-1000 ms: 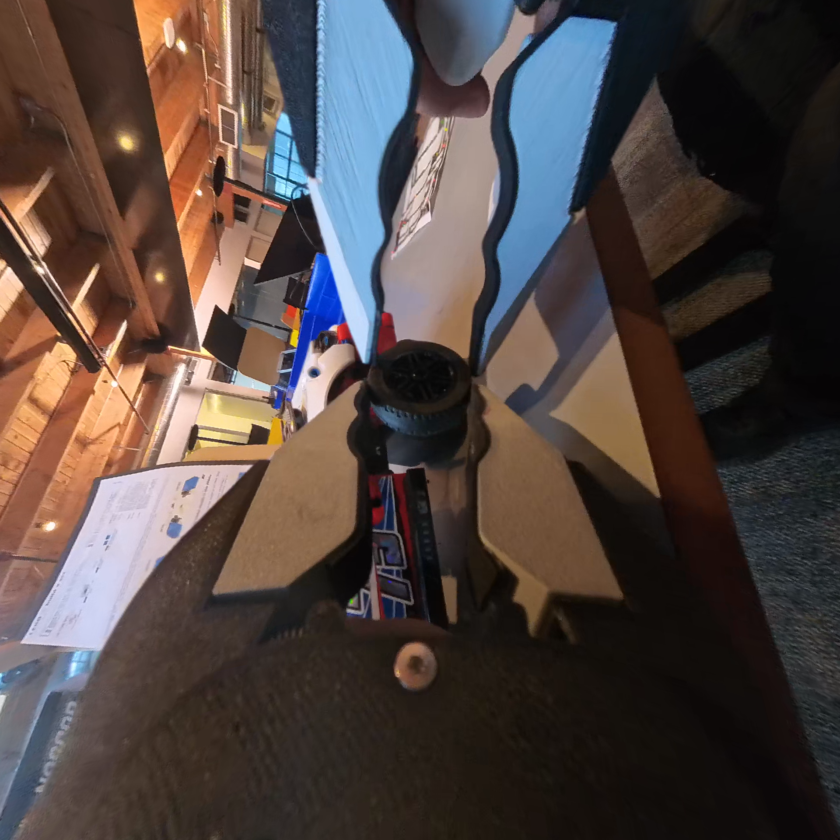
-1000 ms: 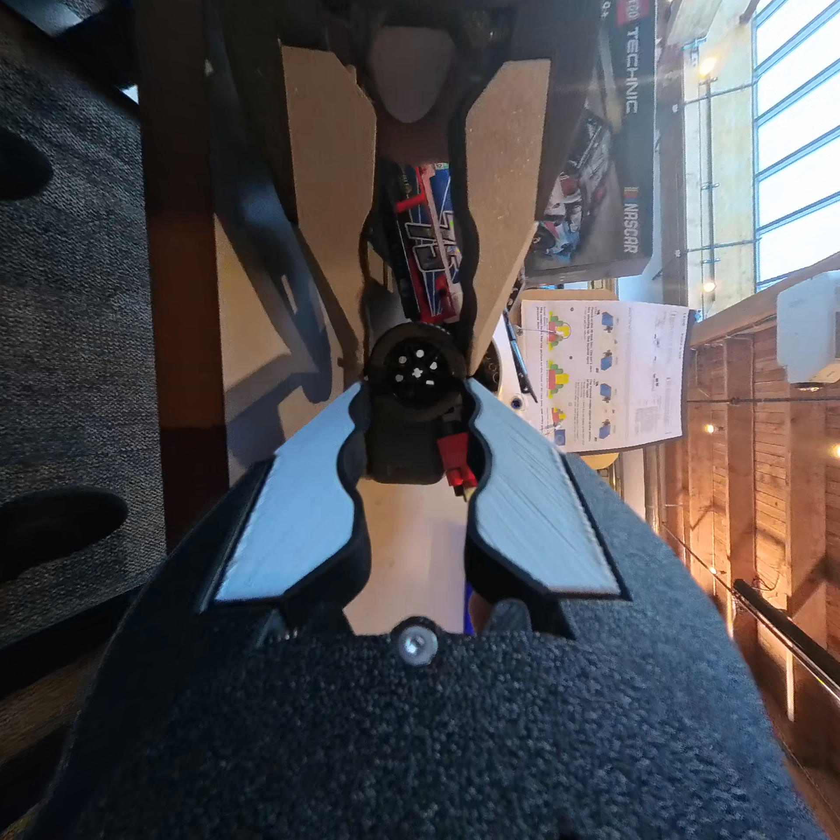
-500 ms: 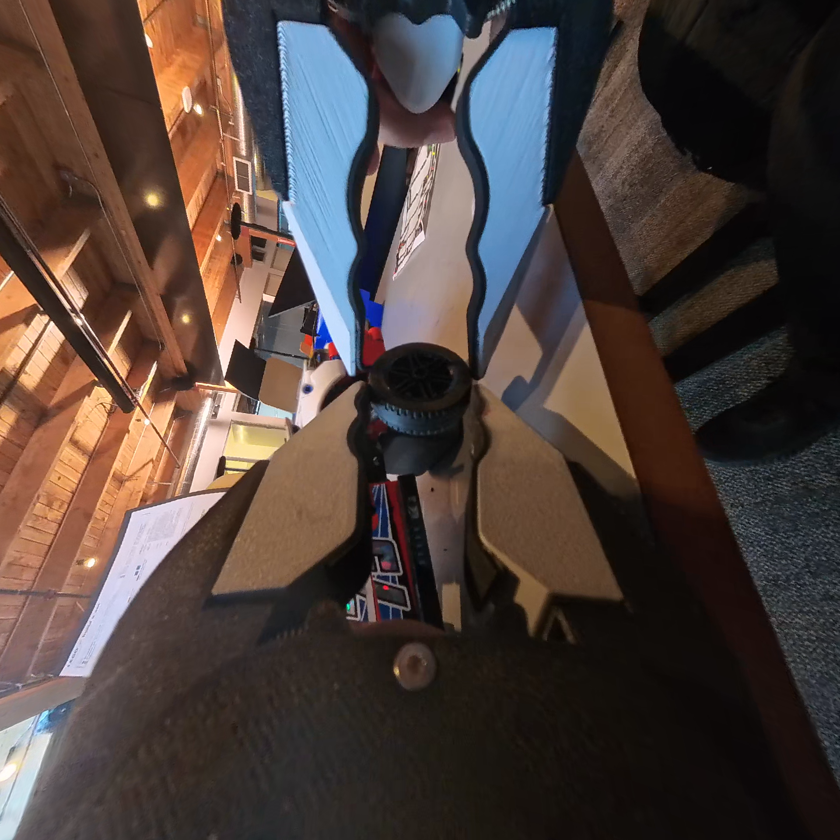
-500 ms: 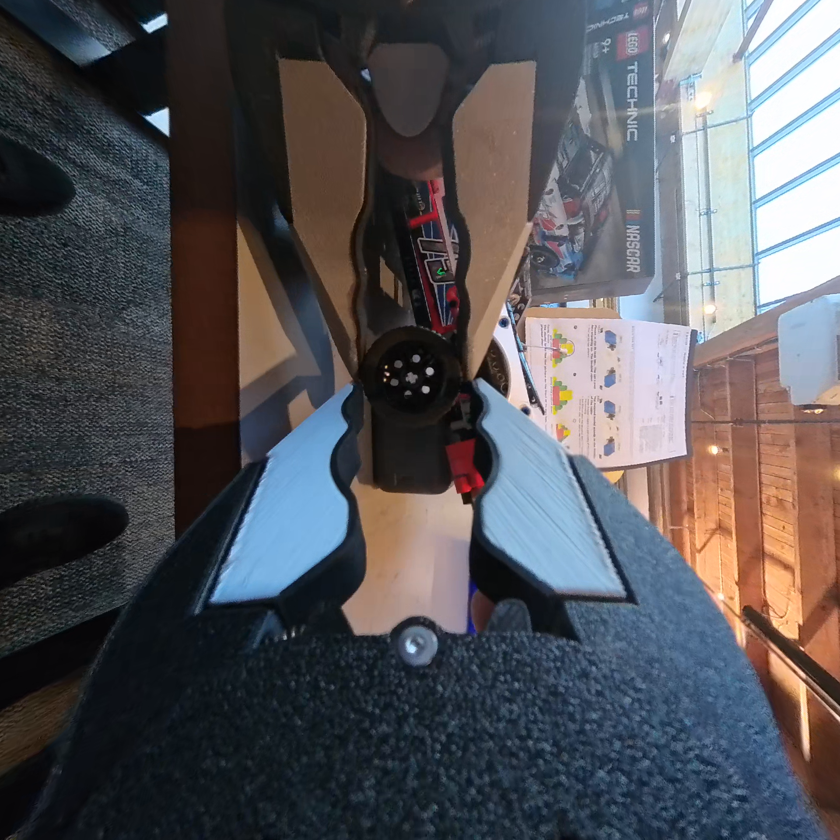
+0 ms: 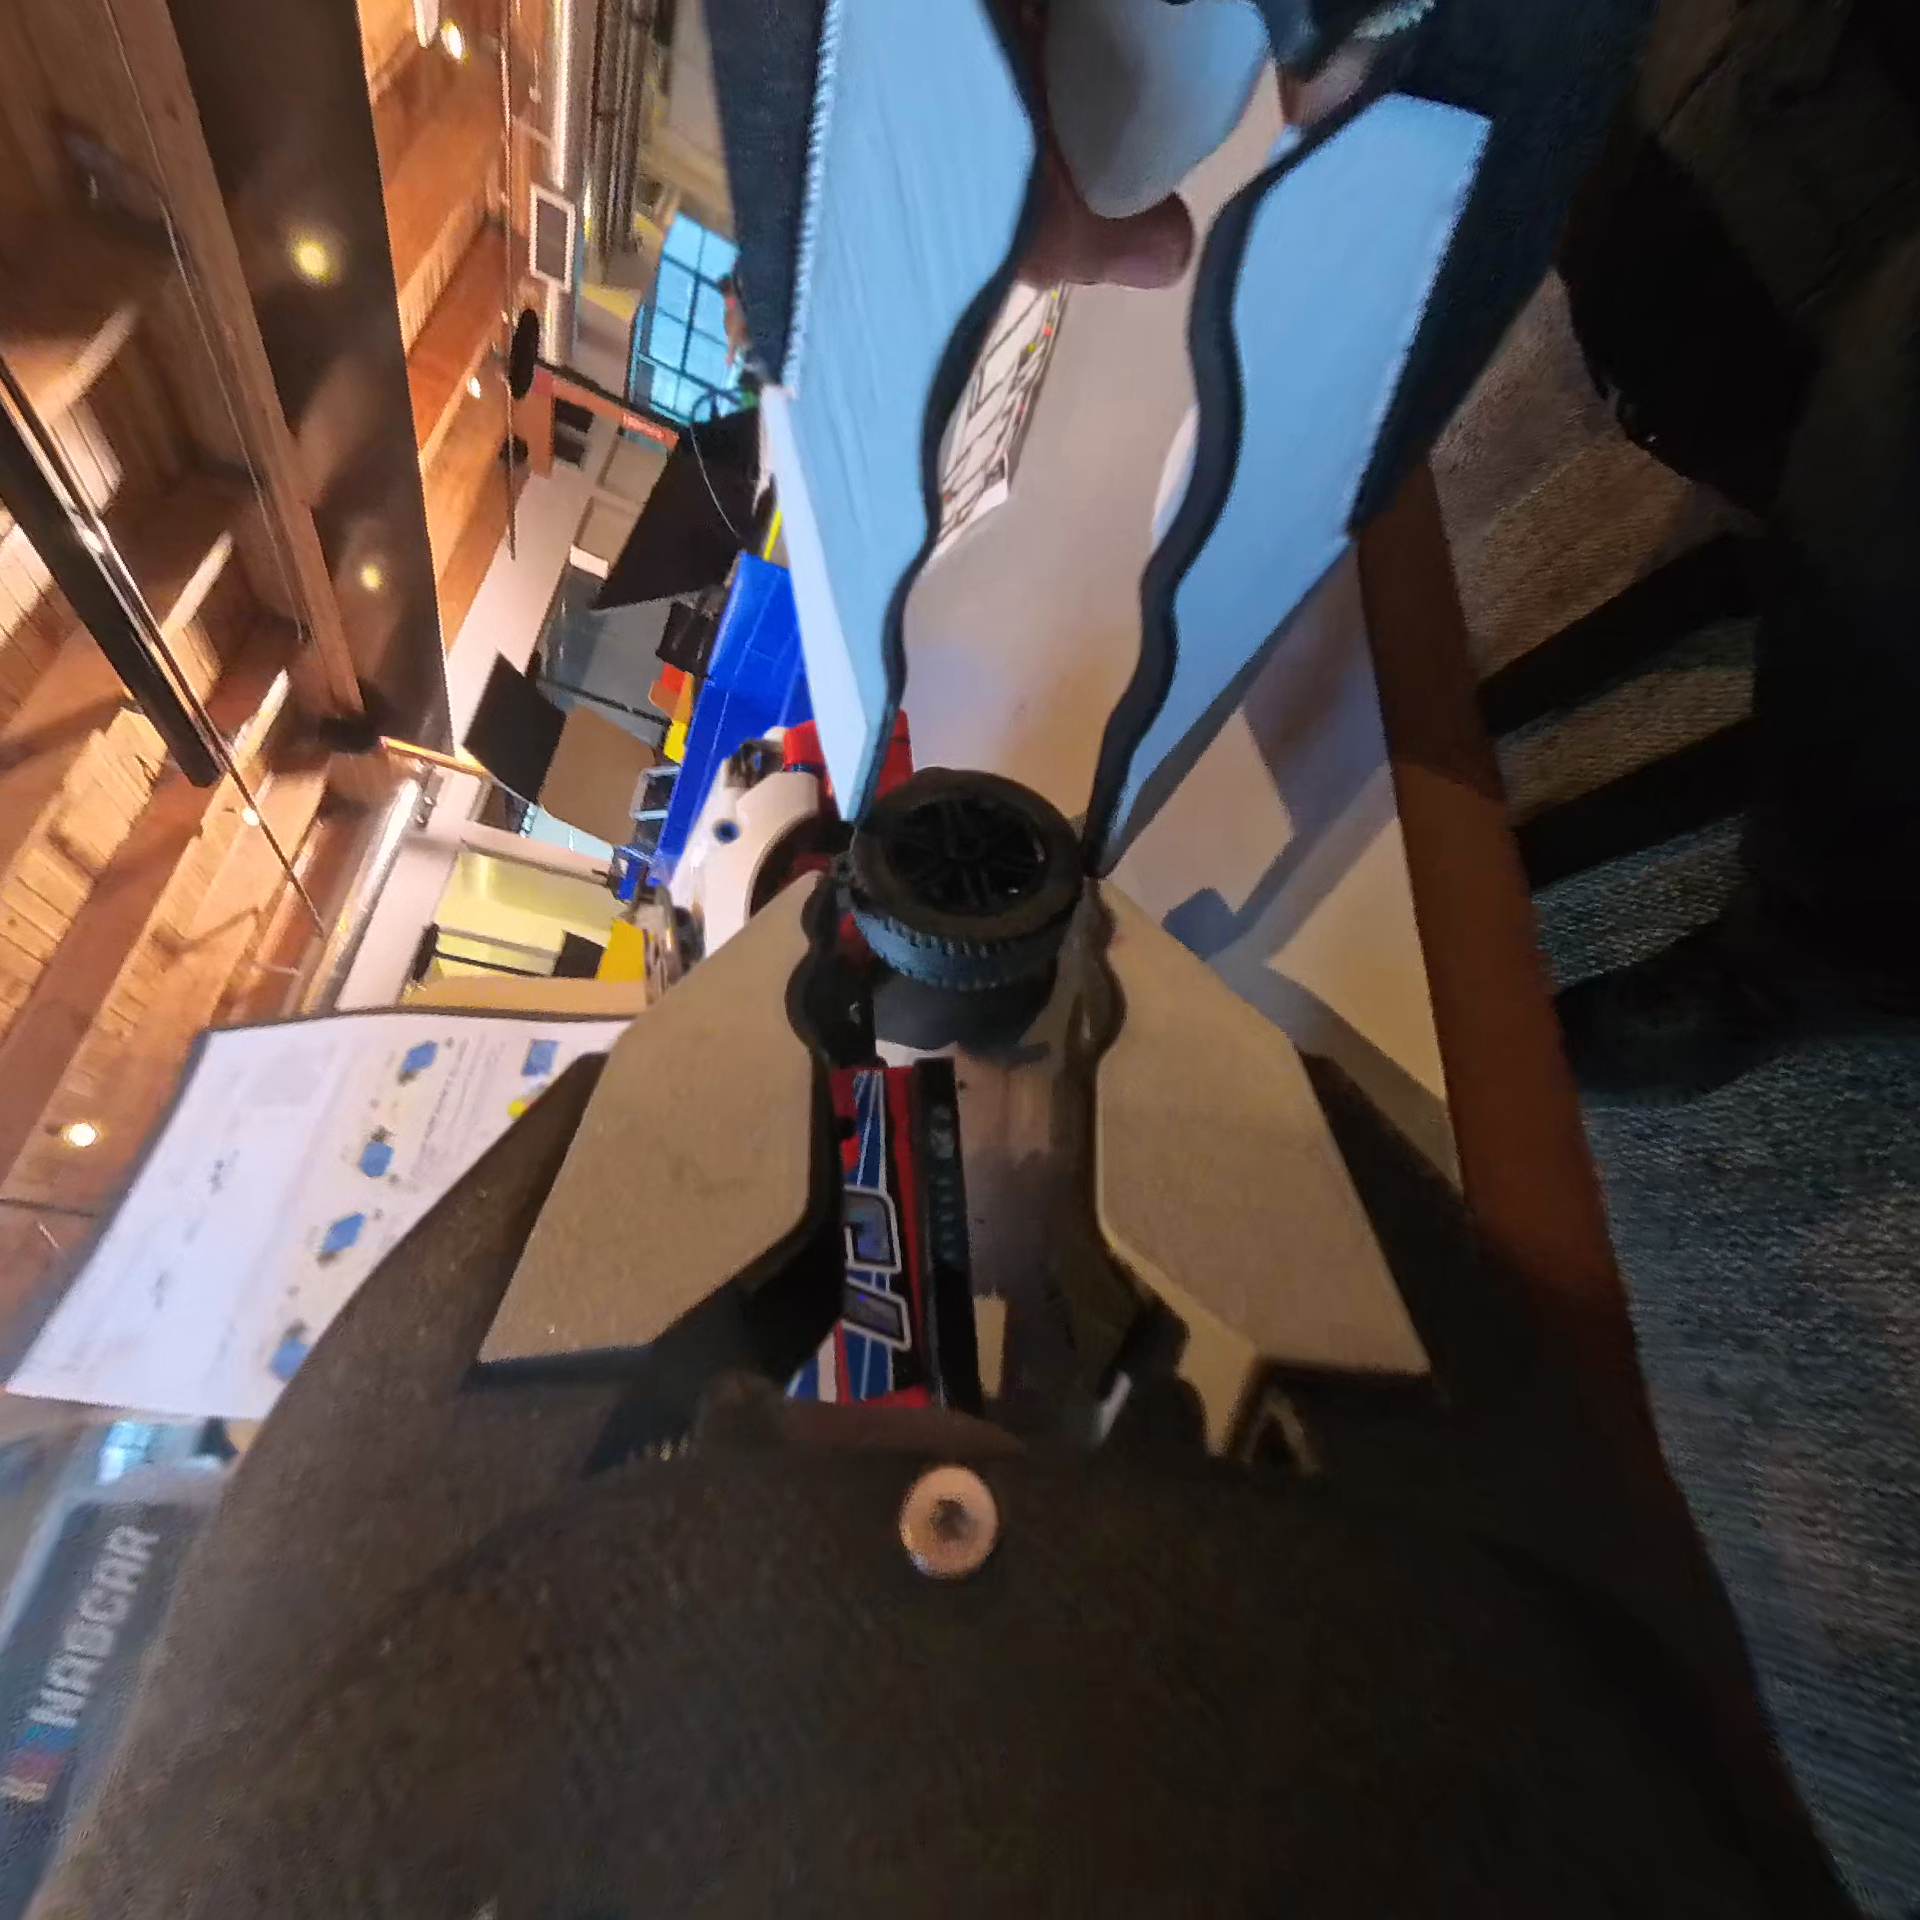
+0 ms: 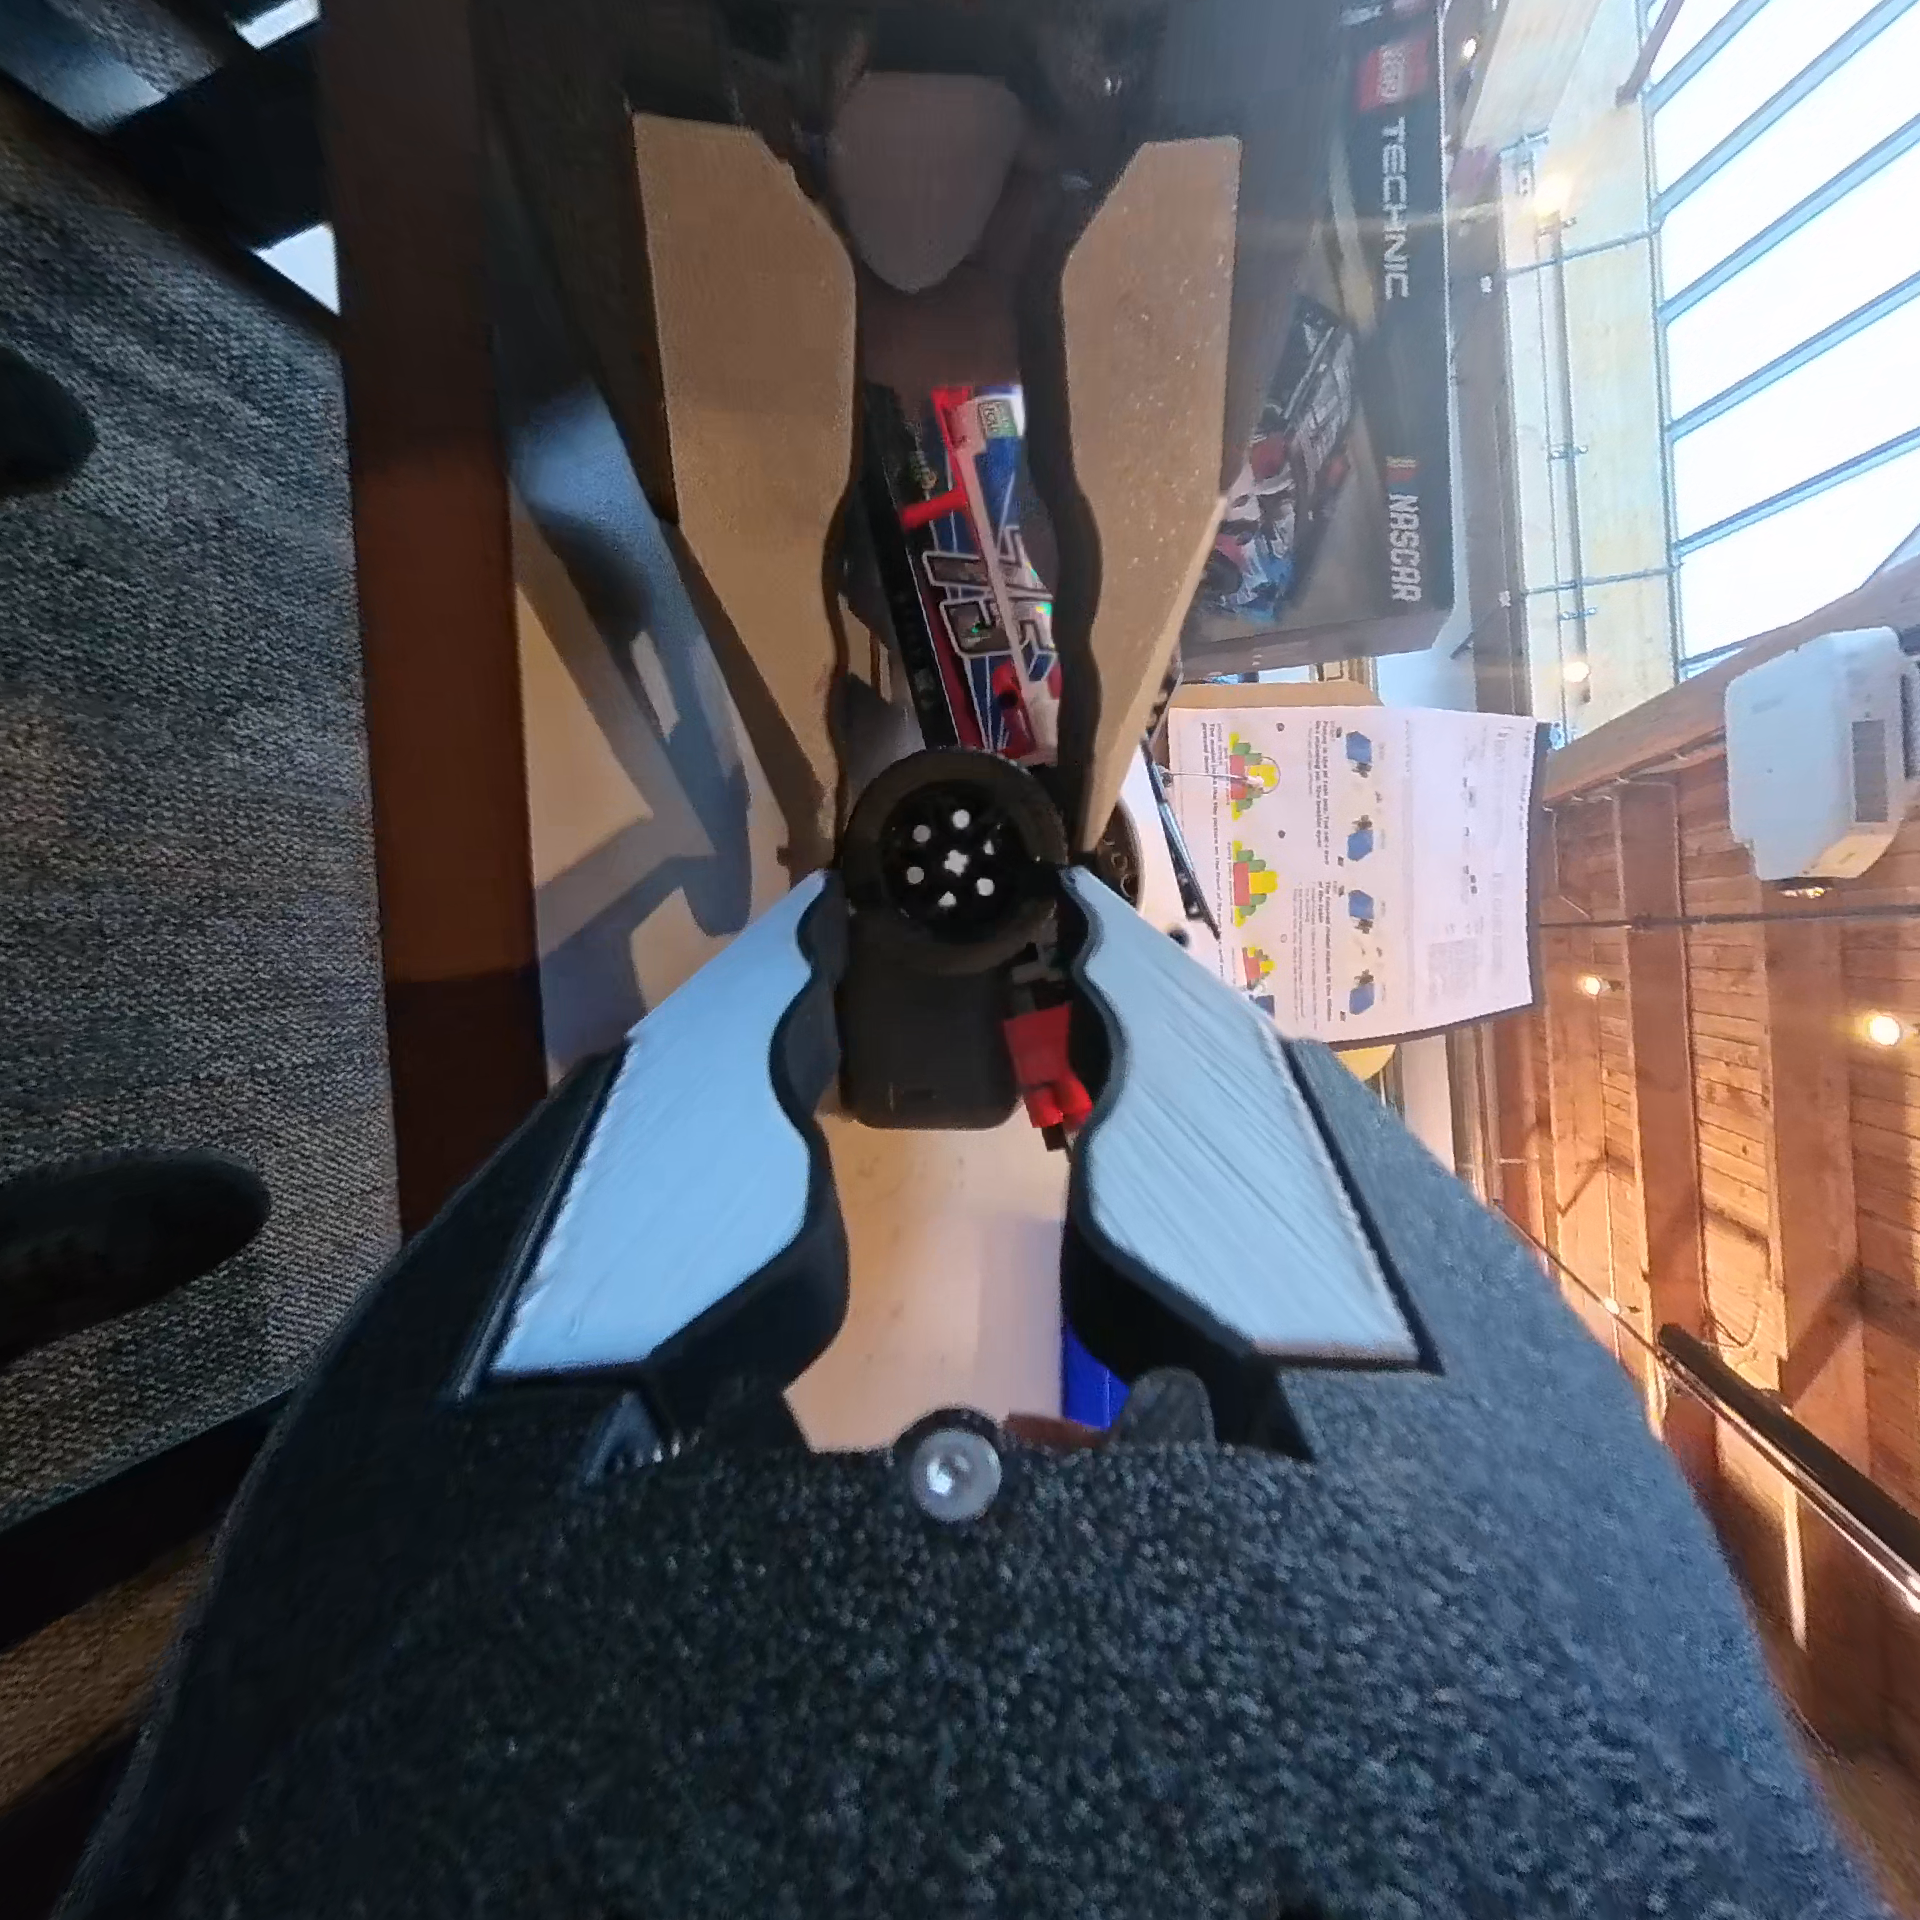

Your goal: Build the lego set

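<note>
Lego car (image 5: 883,1226) hangs over the counter (image 5: 1049,644) between both grippers, left gripper (image 5: 961,935) and right gripper (image 6: 951,904) each clamped on its black wheel (image 5: 961,873) end.

Left gripper (image 5: 961,914) and right gripper (image 6: 951,883) meet tip to tip, both closed around one wheeled piece.

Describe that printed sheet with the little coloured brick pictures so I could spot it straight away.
Start at the pale table with the dark wooden edge, then look past the two grippers to the big dark set box standing at the back. The sheet stands beside that box: it is white, with small drawings of blue, yellow, red and green bricks, whereas the box is dark with a car picture.
</note>
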Available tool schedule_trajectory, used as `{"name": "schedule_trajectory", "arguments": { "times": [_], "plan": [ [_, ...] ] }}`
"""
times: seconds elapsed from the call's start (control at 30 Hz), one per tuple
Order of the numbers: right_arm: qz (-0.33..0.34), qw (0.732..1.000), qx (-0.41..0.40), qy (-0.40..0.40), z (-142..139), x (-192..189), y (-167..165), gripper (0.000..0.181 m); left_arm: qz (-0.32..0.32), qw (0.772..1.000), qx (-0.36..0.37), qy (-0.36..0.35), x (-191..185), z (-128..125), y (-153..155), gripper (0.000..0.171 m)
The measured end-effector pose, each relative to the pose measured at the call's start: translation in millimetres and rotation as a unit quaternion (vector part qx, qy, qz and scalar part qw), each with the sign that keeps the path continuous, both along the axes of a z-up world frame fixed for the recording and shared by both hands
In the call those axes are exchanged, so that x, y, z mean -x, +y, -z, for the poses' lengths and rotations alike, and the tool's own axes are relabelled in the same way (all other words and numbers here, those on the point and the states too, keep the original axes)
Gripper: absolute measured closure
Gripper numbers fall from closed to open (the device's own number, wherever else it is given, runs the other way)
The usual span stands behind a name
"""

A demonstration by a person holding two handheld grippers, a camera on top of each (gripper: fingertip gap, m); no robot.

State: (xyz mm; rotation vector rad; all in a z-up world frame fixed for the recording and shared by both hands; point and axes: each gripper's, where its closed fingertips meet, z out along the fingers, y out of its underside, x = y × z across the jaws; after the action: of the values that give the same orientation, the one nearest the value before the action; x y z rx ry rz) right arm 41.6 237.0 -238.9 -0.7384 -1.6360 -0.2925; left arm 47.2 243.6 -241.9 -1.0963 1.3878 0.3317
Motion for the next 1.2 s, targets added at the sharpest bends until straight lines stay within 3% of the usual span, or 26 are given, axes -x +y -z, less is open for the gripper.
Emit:
{"name": "schedule_trajectory", "arguments": {
  "times": [0.2, 0.23, 0.33, 0.43, 0.53, 0.6, 0.67, 0.77, 0.83, 0.9, 0.97, 1.1, 1.2],
  "plan": [
    [0.040, 0.999, -0.028, -0.003, 0.7, -1.5, 9.5, 0.146, -0.012, 0.995, 0.060, -0.078, 4.9, -14.4, -10.8, 0.133],
    [0.045, 0.998, -0.034, -0.006, 0.2, -2.5, 10.0, 0.181, -0.024, 0.995, 0.063, -0.079, 6.8, -16.1, -9.0, 0.134],
    [0.035, 0.997, -0.071, 0.002, -8.8, -0.4, 3.9, 0.181, -0.065, 0.989, 0.097, -0.090, 10.0, -14.7, -5.3, 0.140],
    [0.038, 0.999, -0.002, 0.000, 10.0, 0.1, 4.5, 0.181, -0.101, 0.978, 0.138, -0.119, 11.7, -2.9, 0.3, 0.150],
    [0.080, 0.996, 0.039, -0.025, 35.3, -13.1, 18.6, 0.181, -0.142, 0.982, 0.111, -0.060, 24.1, 12.5, 0.5, 0.152],
    [0.079, 0.994, 0.075, -0.017, 39.7, -14.7, 14.9, 0.181, -0.150, 0.981, 0.107, -0.054, 30.9, 9.8, -8.8, 0.144],
    [0.072, 0.990, 0.121, 0.002, 35.4, -13.8, 9.5, 0.181, -0.155, 0.974, 0.143, -0.080, 40.9, 6.1, -22.1, 0.148],
    [0.066, 0.966, 0.248, 0.031, 33.1, -4.7, 3.4, 0.167, -0.185, 0.944, 0.248, -0.116, 59.2, 19.0, -31.9, 0.143],
    [0.067, 0.940, 0.332, 0.051, 32.9, 7.1, 2.0, 0.150, -0.207, 0.931, 0.270, -0.132, 68.1, 20.4, -29.8, 0.143],
    [0.075, 0.918, 0.385, 0.055, 36.5, 15.9, 3.3, 0.144, -0.213, 0.919, 0.303, -0.131, 68.5, 26.8, -33.1, 0.138],
    [0.091, 0.912, 0.398, 0.048, 40.2, 19.6, 7.2, 0.148, -0.213, 0.918, 0.307, -0.137, 68.2, 27.8, -37.6, 0.136],
    [0.098, 0.927, 0.353, 0.084, 27.6, 16.4, 13.4, 0.150, -0.256, 0.917, 0.257, -0.164, 91.9, 15.5, -34.0, 0.136],
    [0.100, 0.927, 0.349, 0.091, 26.5, 4.9, 9.1, 0.155, -0.284, 0.916, 0.206, -0.197, 127.1, -19.8, -26.4, 0.110]
  ]
}}
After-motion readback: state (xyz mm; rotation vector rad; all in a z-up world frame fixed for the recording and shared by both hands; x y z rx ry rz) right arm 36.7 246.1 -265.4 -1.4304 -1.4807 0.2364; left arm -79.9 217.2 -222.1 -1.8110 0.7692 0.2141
